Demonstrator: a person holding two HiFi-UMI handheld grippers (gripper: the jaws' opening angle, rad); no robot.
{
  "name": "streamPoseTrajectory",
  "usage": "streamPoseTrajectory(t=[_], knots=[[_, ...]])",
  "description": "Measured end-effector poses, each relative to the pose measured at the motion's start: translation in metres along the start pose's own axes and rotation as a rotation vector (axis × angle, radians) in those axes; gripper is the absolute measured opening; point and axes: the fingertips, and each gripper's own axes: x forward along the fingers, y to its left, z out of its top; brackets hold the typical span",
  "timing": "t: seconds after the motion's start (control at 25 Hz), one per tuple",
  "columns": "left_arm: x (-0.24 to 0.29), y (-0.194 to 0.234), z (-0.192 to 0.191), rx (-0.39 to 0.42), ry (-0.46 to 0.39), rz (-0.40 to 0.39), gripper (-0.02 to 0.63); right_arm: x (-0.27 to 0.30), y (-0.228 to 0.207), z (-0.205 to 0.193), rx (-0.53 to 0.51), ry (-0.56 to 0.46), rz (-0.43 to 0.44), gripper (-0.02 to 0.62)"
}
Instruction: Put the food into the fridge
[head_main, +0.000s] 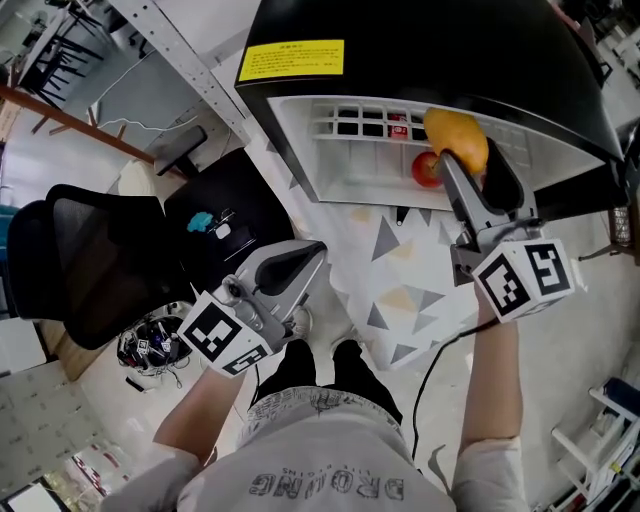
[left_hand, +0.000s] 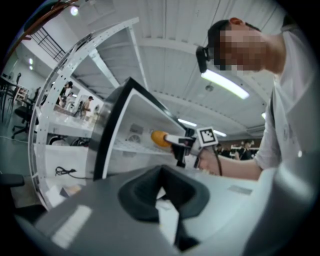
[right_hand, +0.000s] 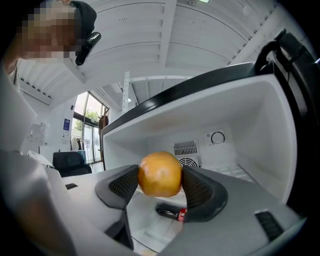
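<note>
While at fridge (right_hand: 250, 130) — orange (right_hand: 160, 174) within right claw (right_hand: 160, 181)

I am holding an orange fruit (head_main: 455, 135) in my right gripper (head_main: 462, 160), its jaws clamping the fruit at the open mouth of the black fridge (head_main: 400, 40). The fruit is hanging just beside a red apple (head_main: 426, 170) lying inside, near the white wire shelf (head_main: 350, 125). My left gripper (head_main: 305, 258) is hovering low beside the patterned mat (head_main: 410, 290), jaws together, with a black chair (head_main: 80, 260) to its left.
</note>
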Motion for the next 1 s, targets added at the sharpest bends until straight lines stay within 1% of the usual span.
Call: streamPoseTrajectory(t=[0.6, 1.0], knots=[[0.006, 0.010, -0.008, -0.026, -0.001, 0.001, 0.006, 0.030, -0.035, 0.002, -0.120, 0.026, -0.074, 0.278], [0.008, 0.017, -0.012, -0.042, -0.001, 0.004, 0.006, 0.043, -0.041, -0.009, -0.172, 0.084, -0.086, 0.278]])
